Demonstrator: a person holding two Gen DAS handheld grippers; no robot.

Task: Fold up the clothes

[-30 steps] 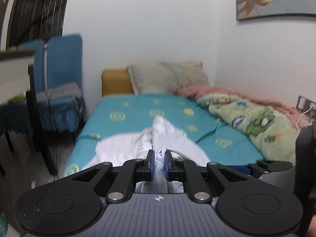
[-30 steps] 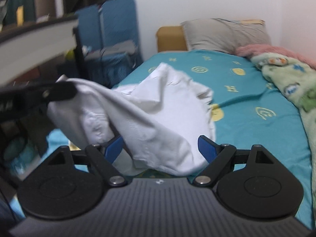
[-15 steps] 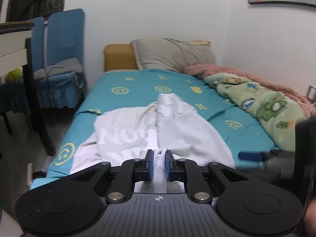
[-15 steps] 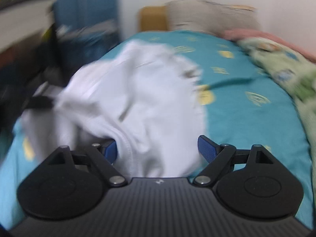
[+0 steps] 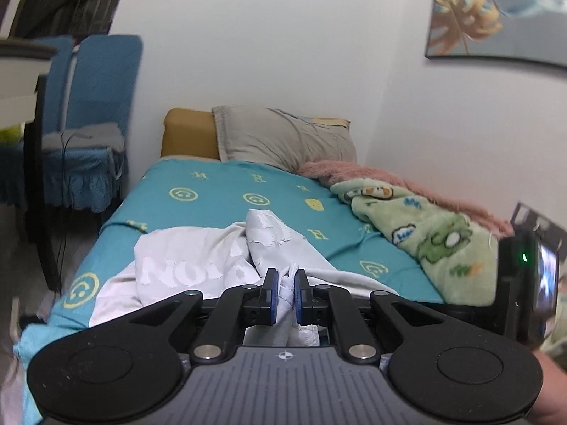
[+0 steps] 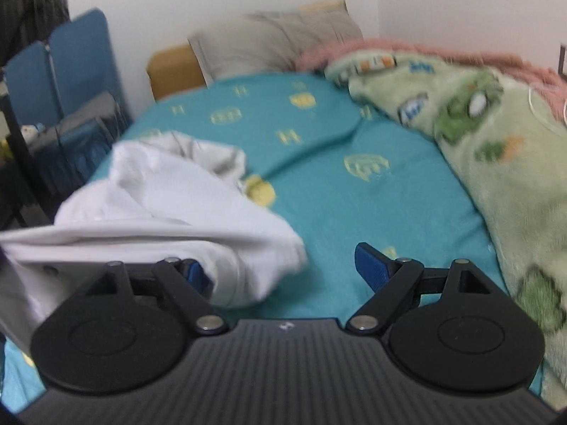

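Teal bedsheet (image 6: 354, 191) bare at right-view centre, left gripper (image 5: 283, 292) clamped on white shirt (image 5: 198, 265), right gripper (image 6: 280, 269) spread wide, shirt over its left finger, green blanket (image 6: 496, 148) along right edge.

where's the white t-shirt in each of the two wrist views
Left wrist view: the white t-shirt lies in the lower centre on the bed, a bunch of it pinched between the shut pads of the left tool.
Right wrist view: the shirt is heaped at lower left, draped over the left finger of the open right tool.
Shared landmark: the grey pillow at the head of the bed.
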